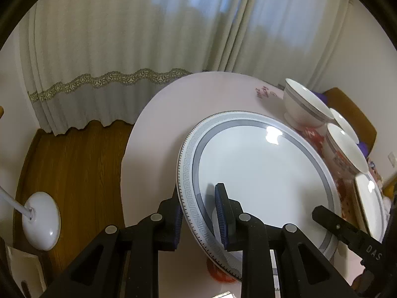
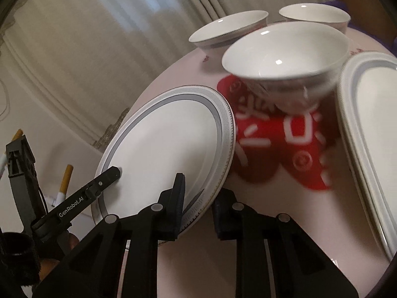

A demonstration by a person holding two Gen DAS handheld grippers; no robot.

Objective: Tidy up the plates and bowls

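A large round white plate (image 1: 260, 171) with a grey key-pattern rim is held tilted above the pale round table (image 1: 161, 114). My left gripper (image 1: 198, 213) is shut on its left rim, one finger under and one on top. My right gripper (image 2: 197, 203) is shut on the plate's near right rim (image 2: 173, 149); its left finger lies on the plate face and its right finger is below the edge. Three white bowls (image 2: 285, 54) stand beyond it. An oblong white platter stack (image 2: 367, 129) lies at the right.
A red patterned mat (image 2: 285, 149) lies on the table under the nearest bowl. Curtains (image 1: 111, 49) hang behind. A white lamp base (image 1: 42, 221) stands on the wooden floor at left. A wooden chair back (image 1: 352, 114) is behind the bowls.
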